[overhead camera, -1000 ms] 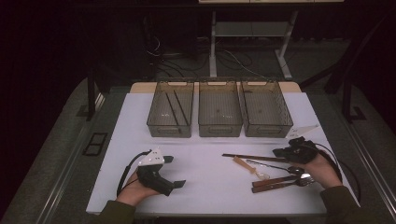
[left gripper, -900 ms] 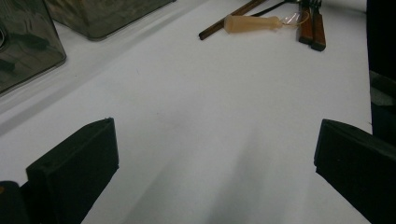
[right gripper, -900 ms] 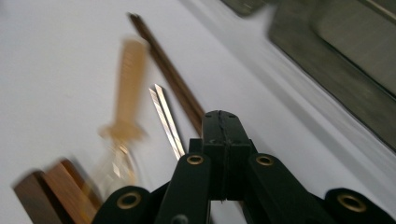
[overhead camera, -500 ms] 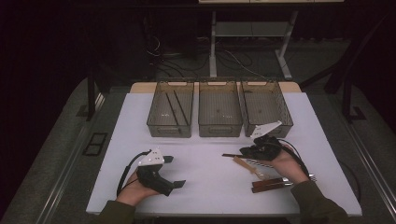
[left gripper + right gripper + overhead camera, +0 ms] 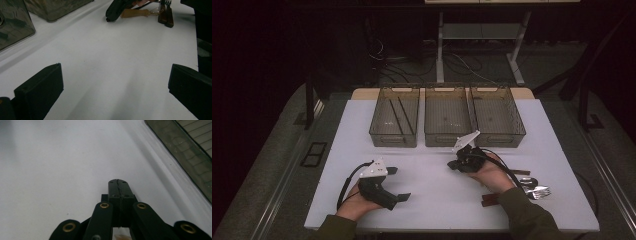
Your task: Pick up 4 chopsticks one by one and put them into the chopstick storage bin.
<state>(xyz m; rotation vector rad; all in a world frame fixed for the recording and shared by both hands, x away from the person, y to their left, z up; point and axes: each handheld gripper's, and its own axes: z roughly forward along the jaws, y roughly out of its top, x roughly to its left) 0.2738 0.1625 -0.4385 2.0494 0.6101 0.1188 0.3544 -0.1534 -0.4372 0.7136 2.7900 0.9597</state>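
My left gripper (image 5: 398,184) rests on the white table (image 5: 432,200) at the front left, held by a hand. Its jaws stand wide apart and nothing lies between them; the left gripper view shows bare tabletop between its fingers (image 5: 41,91). My right gripper (image 5: 453,165) is near the table's middle, just in front of the middle bin (image 5: 447,137), and points left. Its jaws (image 5: 118,183) are pressed together with nothing between the tips. Cutlery lies behind the right hand: forks (image 5: 539,190) and brown handles (image 5: 488,200). The left gripper view shows the right gripper (image 5: 116,7) beside a tan utensil (image 5: 135,13).
Three clear smoky bins stand in a row at the back of the table: left (image 5: 394,137), middle, and right (image 5: 499,137). The left one holds a few thin dark sticks. In the right gripper view a bin wall (image 5: 190,152) runs along the upper right. Dark floor surrounds the table.
My right gripper has moved left from over the cutlery at the right to the table's middle, in front of the bins, its jaws still shut. The left gripper has stayed in place.
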